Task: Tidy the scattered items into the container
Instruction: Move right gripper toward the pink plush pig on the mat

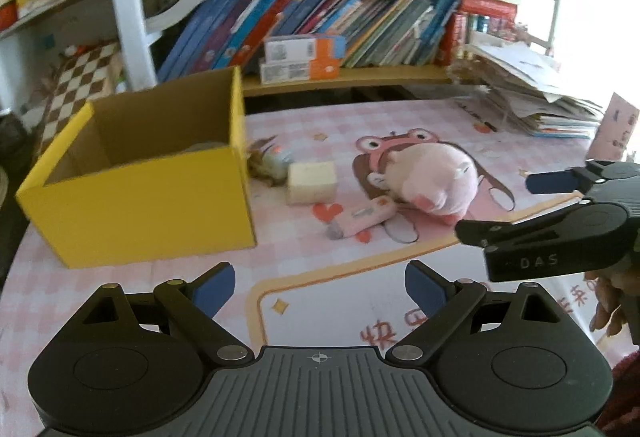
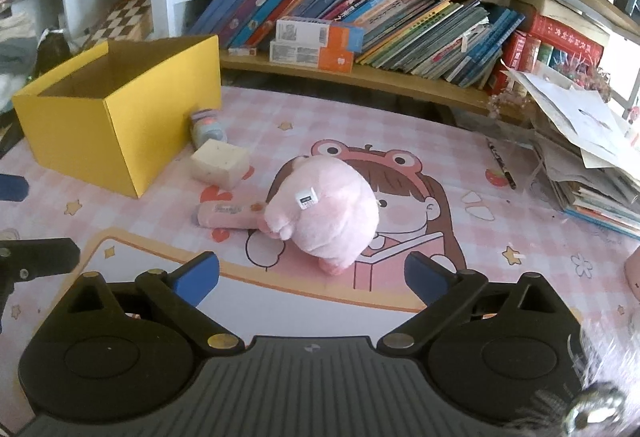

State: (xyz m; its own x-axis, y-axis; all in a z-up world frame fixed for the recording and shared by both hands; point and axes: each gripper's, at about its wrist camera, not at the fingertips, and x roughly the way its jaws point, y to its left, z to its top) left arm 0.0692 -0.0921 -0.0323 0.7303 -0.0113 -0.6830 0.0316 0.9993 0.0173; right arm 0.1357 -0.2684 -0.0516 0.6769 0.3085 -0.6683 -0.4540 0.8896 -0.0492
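Note:
A yellow cardboard box [image 1: 140, 197] [image 2: 116, 113] stands open-topped at the left of the pink desk mat. Beside it lie a small patterned pouch [image 1: 270, 159] [image 2: 206, 127], a cream sponge block [image 1: 312, 183] [image 2: 220, 161], a pink tube [image 1: 362, 221] [image 2: 228, 215] and a pink plush toy [image 1: 436, 177] [image 2: 328, 213]. My left gripper [image 1: 320, 287] is open and empty, in front of the box and sponge. My right gripper [image 2: 312, 279] is open and empty, just short of the plush; it also enters the left wrist view from the right [image 1: 496, 205].
Behind the mat a low shelf [image 2: 360, 77] holds leaning books and two orange-and-white boxes [image 1: 300, 61]. A loose stack of papers [image 1: 536, 105] [image 2: 588, 157] fills the right rear corner, with a dark pen [image 2: 500, 165] beside it. A checkered cloth [image 1: 80, 85] lies behind the box.

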